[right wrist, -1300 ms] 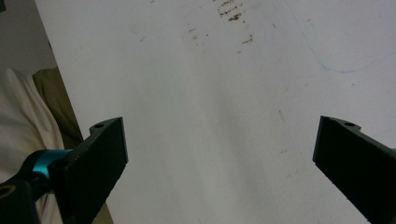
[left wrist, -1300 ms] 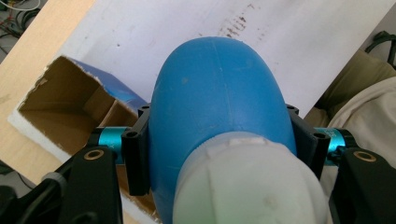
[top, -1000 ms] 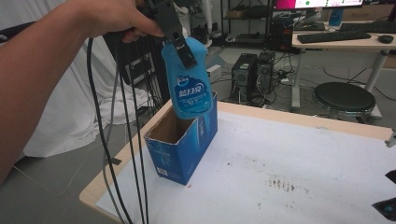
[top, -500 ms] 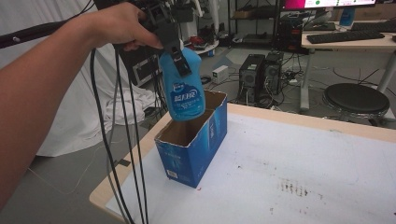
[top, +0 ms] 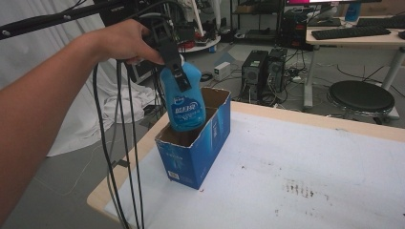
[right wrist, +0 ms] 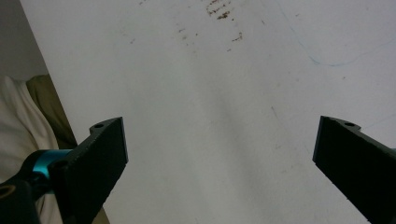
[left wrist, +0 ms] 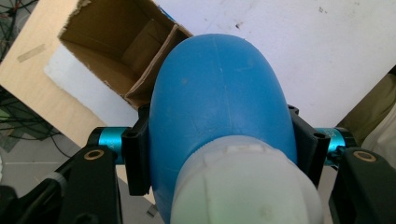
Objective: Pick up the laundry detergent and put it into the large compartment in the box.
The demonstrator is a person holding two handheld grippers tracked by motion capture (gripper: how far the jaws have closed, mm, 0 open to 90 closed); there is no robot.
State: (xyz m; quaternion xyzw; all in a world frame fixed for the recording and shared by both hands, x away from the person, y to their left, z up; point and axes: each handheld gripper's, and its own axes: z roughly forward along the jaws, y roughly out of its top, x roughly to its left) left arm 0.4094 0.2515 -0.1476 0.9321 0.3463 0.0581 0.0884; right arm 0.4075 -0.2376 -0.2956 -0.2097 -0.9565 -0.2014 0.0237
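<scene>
Bottle (top: 184,100): rigid, slick plastic, likely weighty; grip the shoulder.
Left gripper (left wrist: 219,154): jaws clamped there, over the box (top: 193,152).
Right gripper (right wrist: 219,163): jaws apart.

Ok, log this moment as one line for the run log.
left gripper: shut on blue plastic bottle | bottle: base inside open blue cardboard box | right gripper: open, over white table
</scene>
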